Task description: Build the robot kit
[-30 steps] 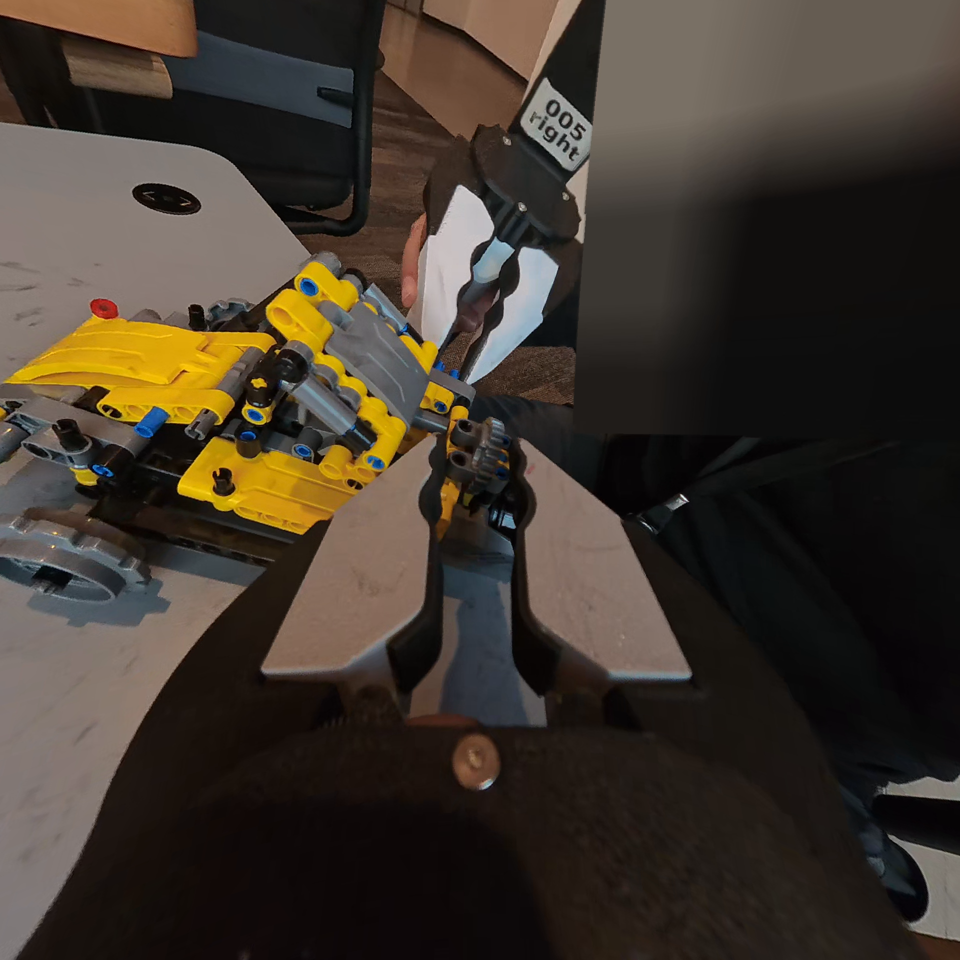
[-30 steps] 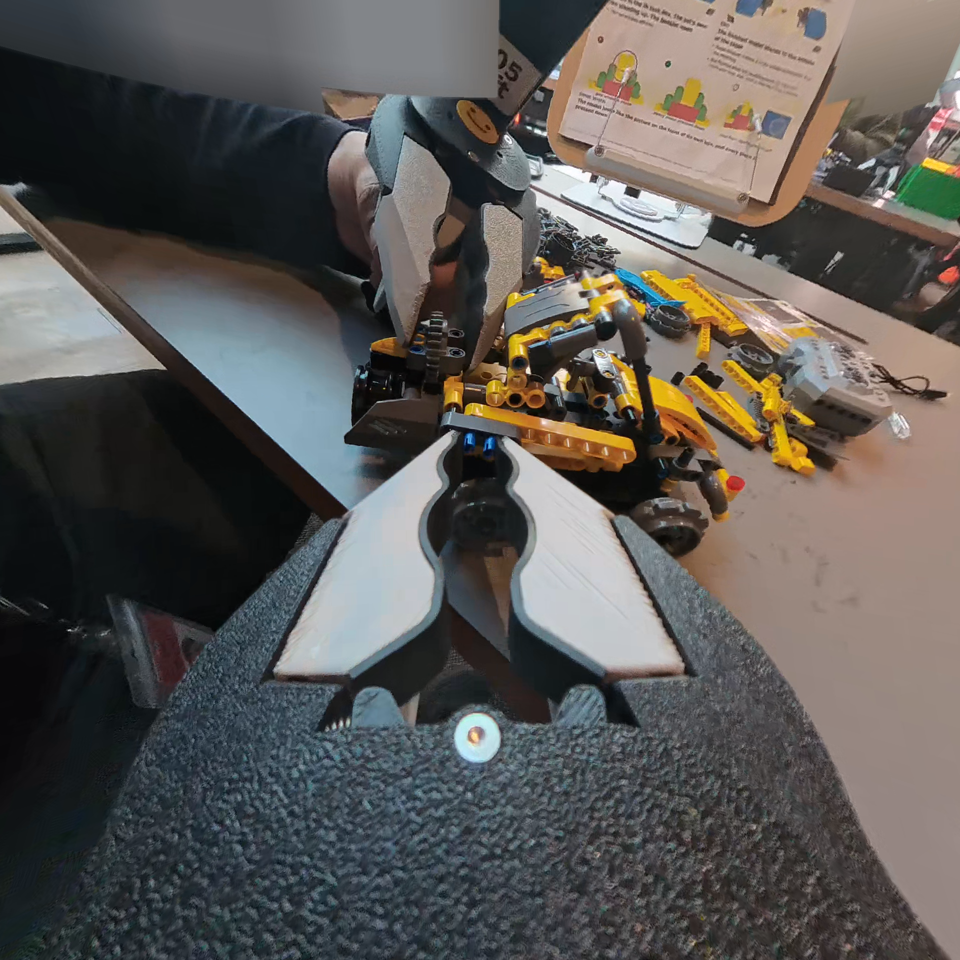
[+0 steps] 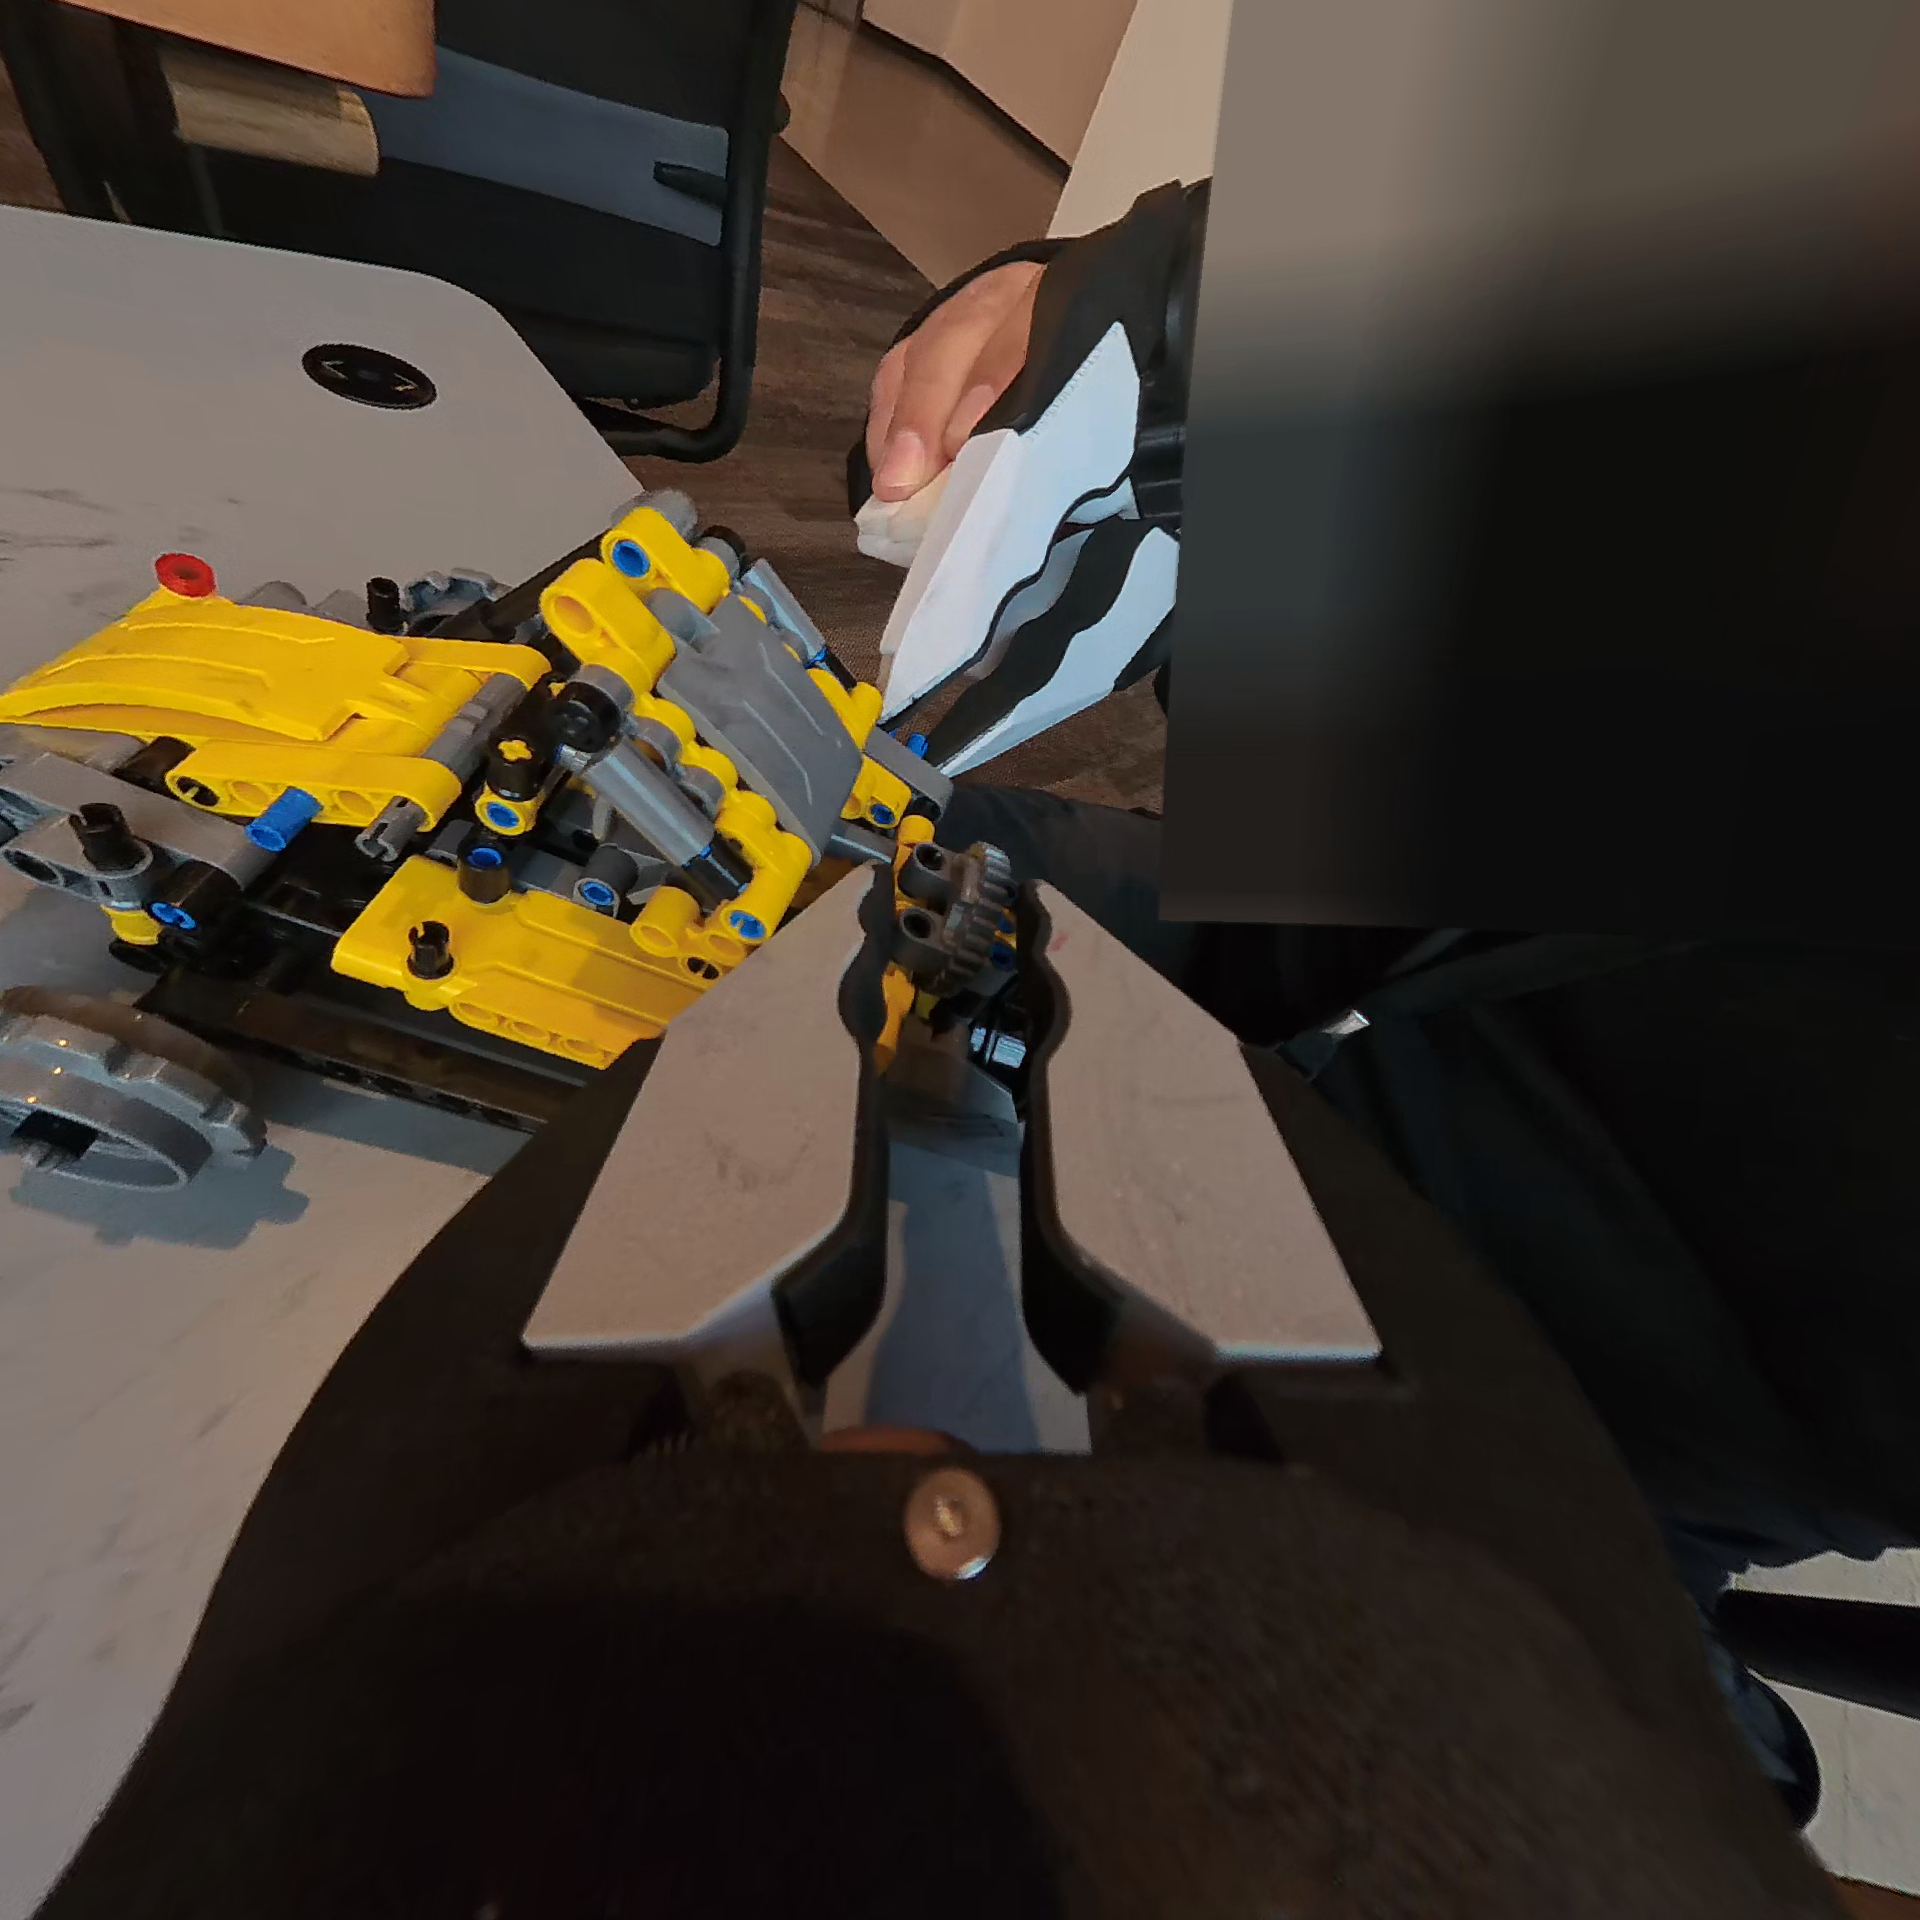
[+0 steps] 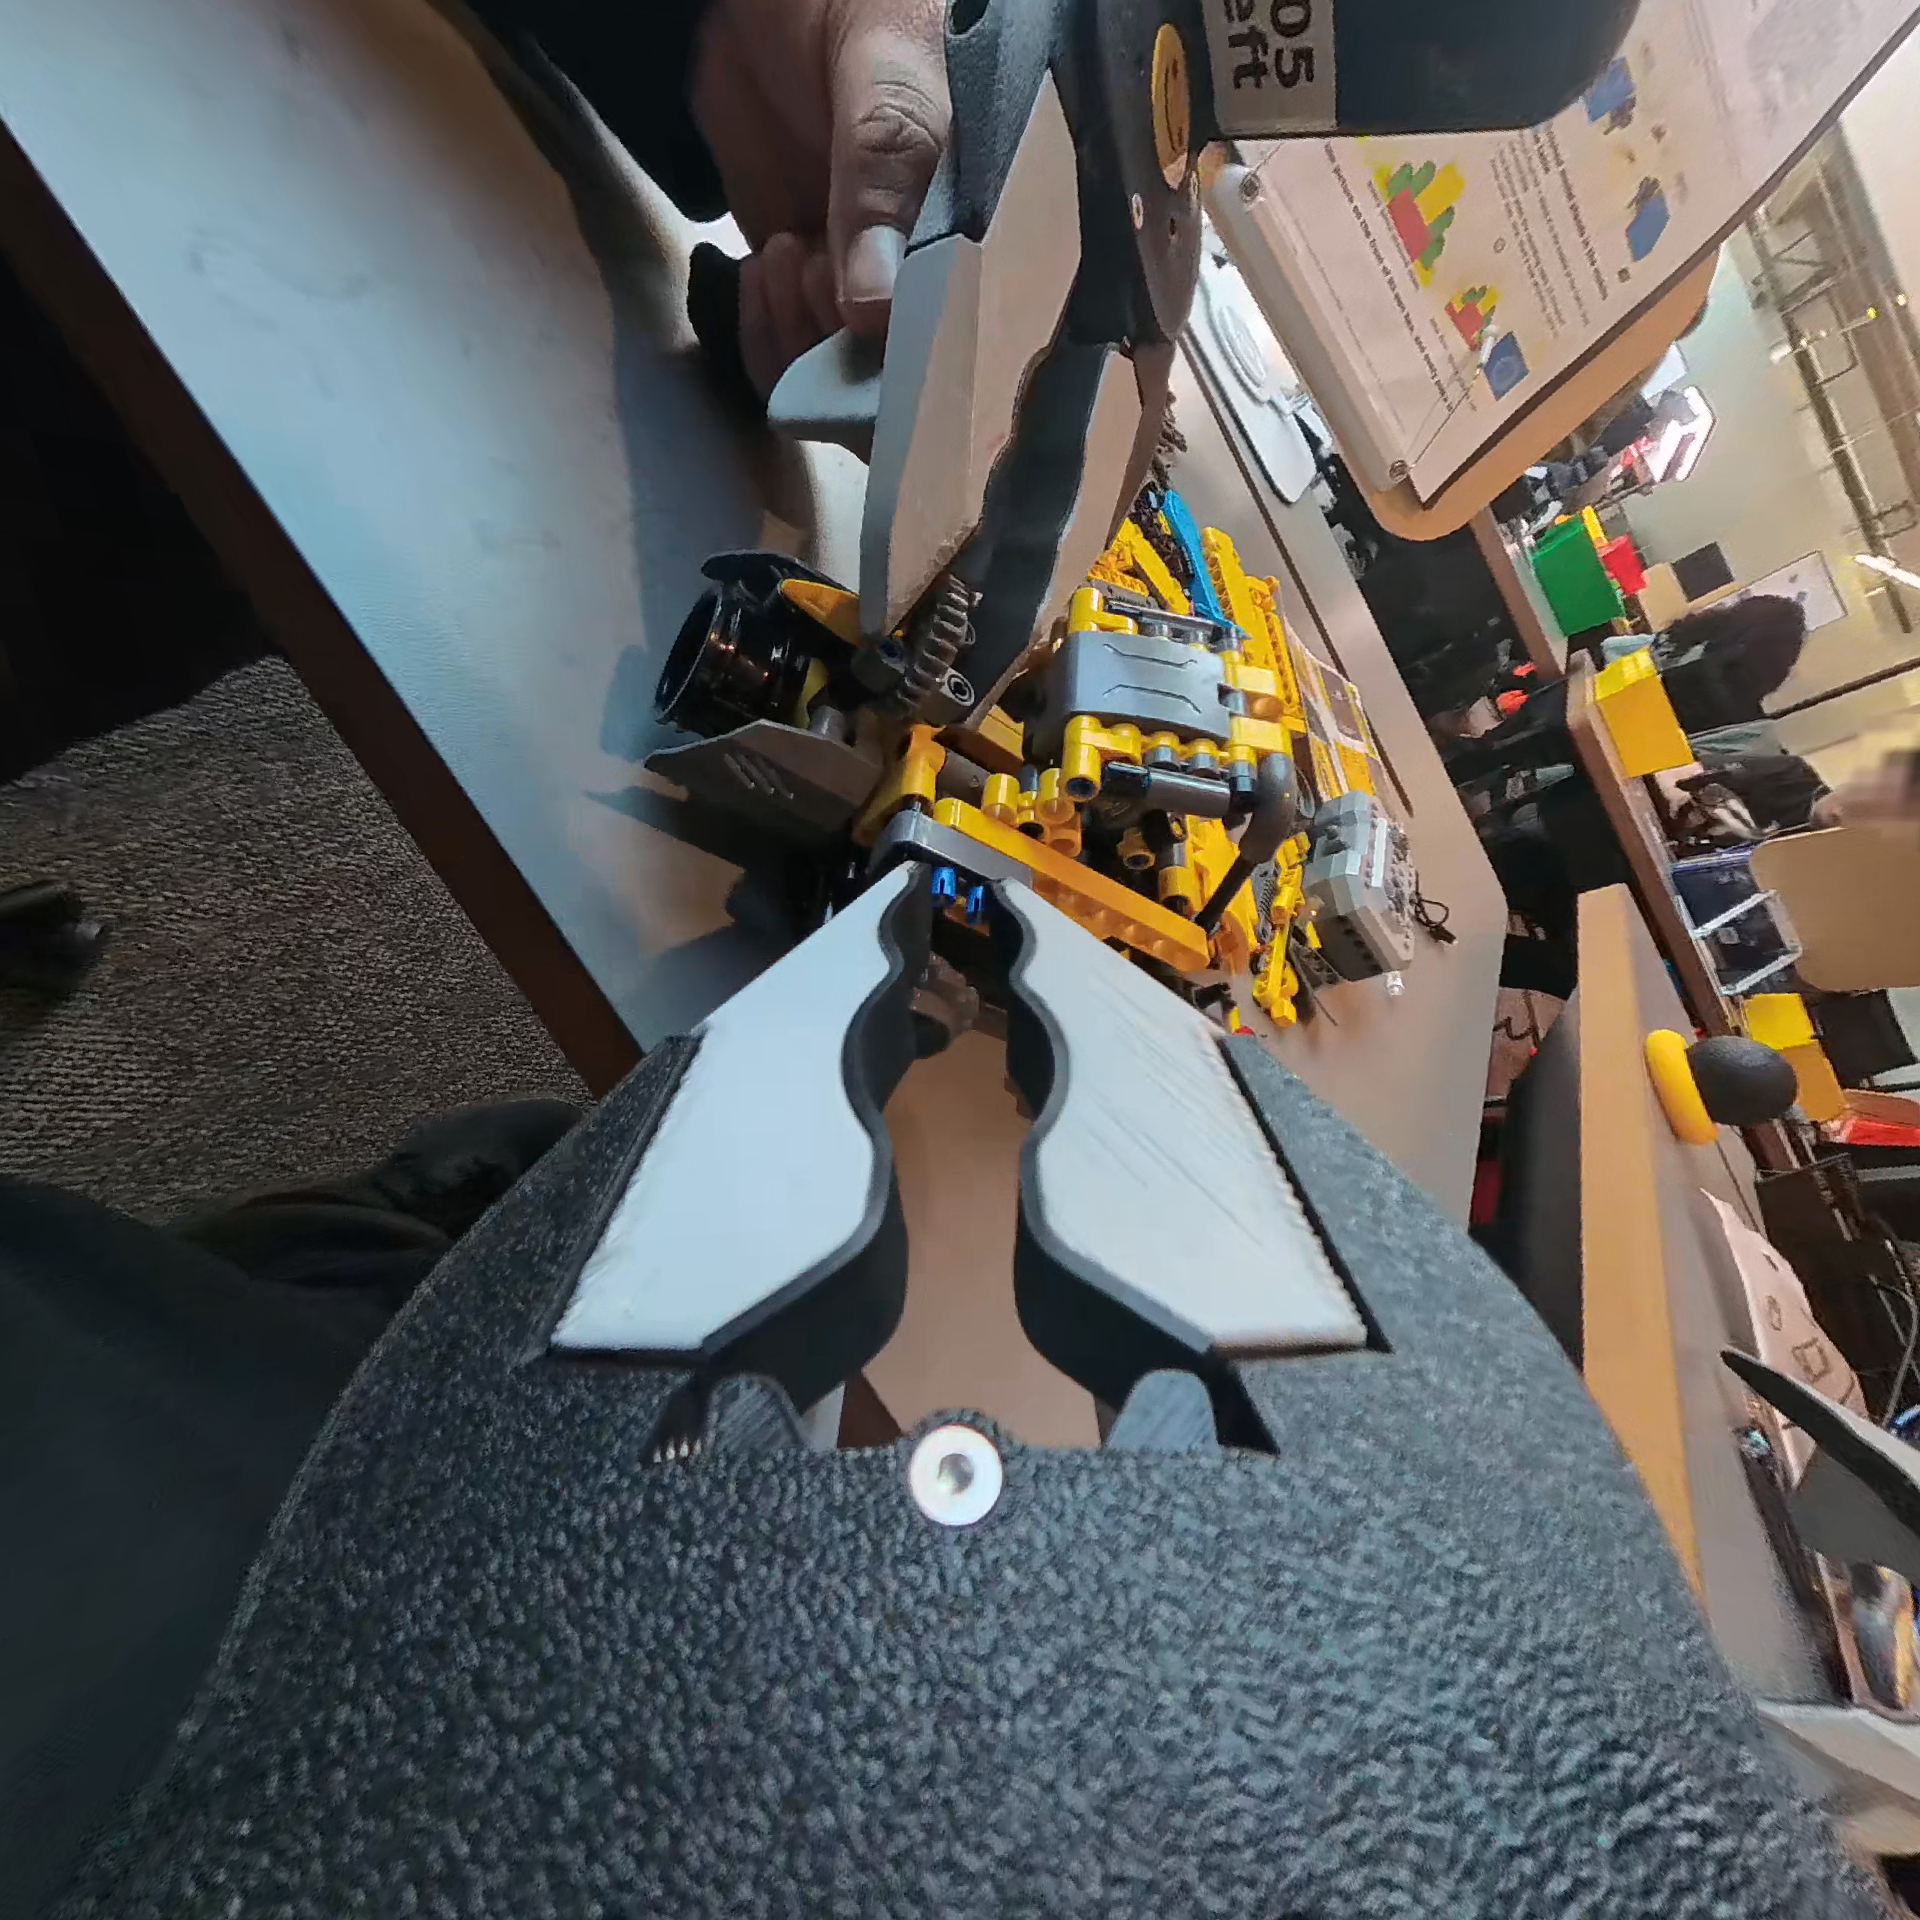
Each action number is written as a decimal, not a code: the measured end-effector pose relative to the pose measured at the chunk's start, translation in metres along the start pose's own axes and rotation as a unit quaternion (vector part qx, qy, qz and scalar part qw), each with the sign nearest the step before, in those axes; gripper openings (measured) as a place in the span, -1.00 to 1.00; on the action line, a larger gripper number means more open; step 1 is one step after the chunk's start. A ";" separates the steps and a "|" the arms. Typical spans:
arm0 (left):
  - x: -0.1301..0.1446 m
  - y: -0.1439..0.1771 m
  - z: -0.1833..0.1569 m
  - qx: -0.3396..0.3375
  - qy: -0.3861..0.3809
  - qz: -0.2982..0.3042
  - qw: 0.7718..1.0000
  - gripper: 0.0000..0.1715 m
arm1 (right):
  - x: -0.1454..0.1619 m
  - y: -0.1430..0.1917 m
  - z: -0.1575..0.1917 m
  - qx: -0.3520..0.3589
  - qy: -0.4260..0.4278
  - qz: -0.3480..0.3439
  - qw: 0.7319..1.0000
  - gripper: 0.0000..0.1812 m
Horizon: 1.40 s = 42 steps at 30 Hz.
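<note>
Left tongs [image 3: 951, 935] are closed on a dark grey gear [image 3: 971, 914] at the end of a yellow-and-grey brick-built vehicle model [image 3: 499, 790] lying close to the near edge of the grey bench [image 3: 208, 1351]; right tongs [image 4: 951, 899] stand slightly parted around two small blue pins [image 4: 956, 896] under the grey end of a yellow beam [image 4: 1060, 883], though whether the pads actually touch the pins cannot be told. With the model so near the bench edge and gripped only by one small gear, a twist or a pull from either side could, in my judgement, pop the gear off its axle or drag the whole build over the edge; the blue pins are short and could slip from the tips. A loose grey wheel hub [image 3: 104, 1101] lies beside the model toward the left edge, and further parts [image 4: 1340, 883] are strewn toward the far edge. The model's underside is hidden, much of the left wrist view is masked, and the pin seating is too small to read.
</note>
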State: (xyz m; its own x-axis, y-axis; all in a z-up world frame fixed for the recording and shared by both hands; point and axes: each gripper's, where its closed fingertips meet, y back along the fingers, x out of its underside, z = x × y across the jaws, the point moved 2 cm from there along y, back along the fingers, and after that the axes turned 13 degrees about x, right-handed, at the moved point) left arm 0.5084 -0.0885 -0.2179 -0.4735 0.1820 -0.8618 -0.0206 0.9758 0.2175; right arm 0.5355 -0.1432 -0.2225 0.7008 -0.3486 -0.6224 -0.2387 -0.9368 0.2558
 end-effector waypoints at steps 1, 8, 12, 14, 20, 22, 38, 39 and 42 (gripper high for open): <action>0.000 0.000 0.000 0.002 0.001 0.000 1.000 -0.77 | 0.000 0.000 0.000 -0.005 0.000 -0.008 1.000 -0.90; 0.000 -0.001 0.000 0.004 0.005 -0.001 1.000 -0.80 | -0.001 -0.006 0.001 -0.035 -0.082 -0.056 0.994 -0.90; -0.001 0.000 0.002 0.001 0.005 -0.005 1.000 -0.80 | 0.001 -0.008 -0.002 -0.056 -0.147 -0.078 0.985 -0.89; -0.003 0.002 0.004 -0.001 0.011 -0.015 1.000 -0.80 | 0.002 -0.010 -0.004 -0.055 -0.175 -0.078 0.980 -0.88; -0.007 0.004 0.008 0.001 0.034 -0.040 0.999 -0.80 | 0.007 -0.013 -0.009 -0.051 -0.244 -0.077 0.965 -0.87; -0.008 0.004 0.008 -0.004 0.030 -0.039 0.999 -0.80 | 0.008 -0.012 -0.009 -0.053 -0.254 -0.078 0.963 -0.86; -0.005 0.035 0.002 -0.076 0.008 0.072 0.994 -0.49 | 0.011 -0.017 -0.002 -0.086 -0.285 0.024 0.955 -0.90; -0.002 0.038 0.003 -0.077 0.006 0.079 0.994 -0.50 | 0.010 -0.014 -0.002 -0.084 -0.283 0.032 0.955 -0.90; 0.007 0.041 0.003 -0.072 -0.011 0.099 0.992 -0.44 | -0.003 -0.008 -0.001 -0.095 -0.312 0.031 0.945 -0.87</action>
State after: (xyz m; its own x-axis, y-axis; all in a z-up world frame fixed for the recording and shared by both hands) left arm 0.5068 -0.0469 -0.2166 -0.4609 0.3734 -0.8051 -0.0551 0.8934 0.4459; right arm 0.5360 -0.1349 -0.2219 0.1437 -0.4076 -0.9018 -0.0996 -0.9126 0.3966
